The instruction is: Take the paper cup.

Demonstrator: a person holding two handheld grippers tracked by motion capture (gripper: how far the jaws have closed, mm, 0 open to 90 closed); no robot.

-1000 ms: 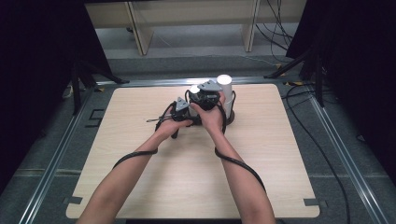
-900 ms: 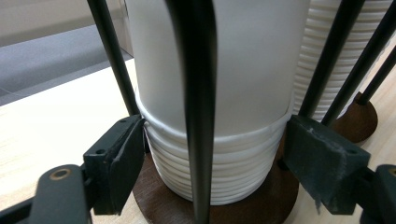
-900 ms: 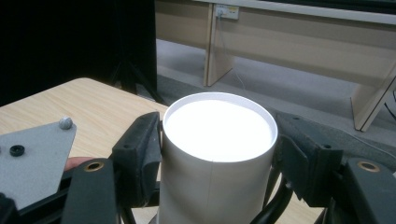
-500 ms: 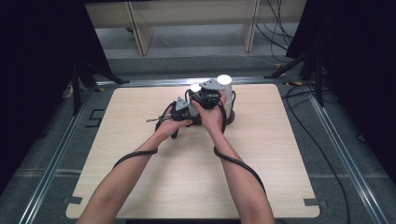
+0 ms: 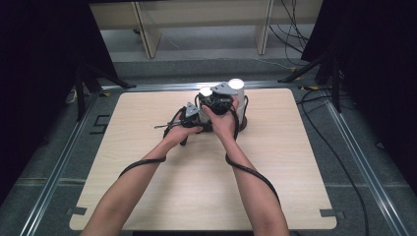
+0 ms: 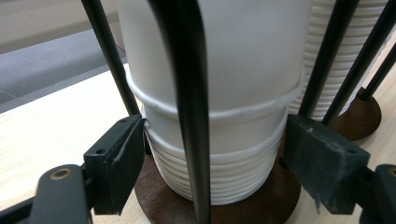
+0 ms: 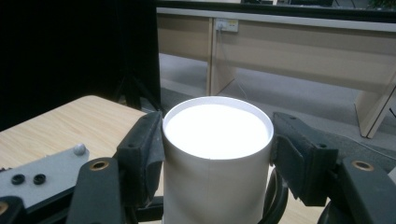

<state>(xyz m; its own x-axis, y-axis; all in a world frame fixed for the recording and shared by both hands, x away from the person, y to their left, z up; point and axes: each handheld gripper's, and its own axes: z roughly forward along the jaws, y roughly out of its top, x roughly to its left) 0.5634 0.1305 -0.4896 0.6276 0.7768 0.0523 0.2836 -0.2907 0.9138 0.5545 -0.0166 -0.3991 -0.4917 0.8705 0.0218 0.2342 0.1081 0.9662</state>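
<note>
1. White paper cup stack (image 6: 219, 163), ribbed with nested rims, stands upside down on a round dark-brown wooden base (image 6: 159, 200) between thin black upright rods (image 6: 184, 93), towards the far side of the pale wood tabletop (image 5: 147, 196).
2. Top white paper cup (image 7: 217, 154), upside down with its flat bottom facing up, sits over the stack; in the left tongs view its rolled rim (image 6: 215, 112) hangs raised above the rims below.
3. My left tongs (image 6: 215, 154): low at the stack, black pads (image 6: 119, 158) flanking the ribbed rims. The left pad touches the rims; the right pad stands just beside them. Whether they truly clamp, I cannot tell.
4. My right tongs (image 7: 217, 154): high at the top cup, one pad on each side of its wall near the flat end. Left pad against the wall, right pad at it; clamped on the top cup.
5. Second white cup stack (image 6: 336, 56) stands behind on its own brown base.
6. In the high view, my left tongs (image 5: 189, 118) and right tongs (image 5: 219, 98) sit close together at the holder.
</note>
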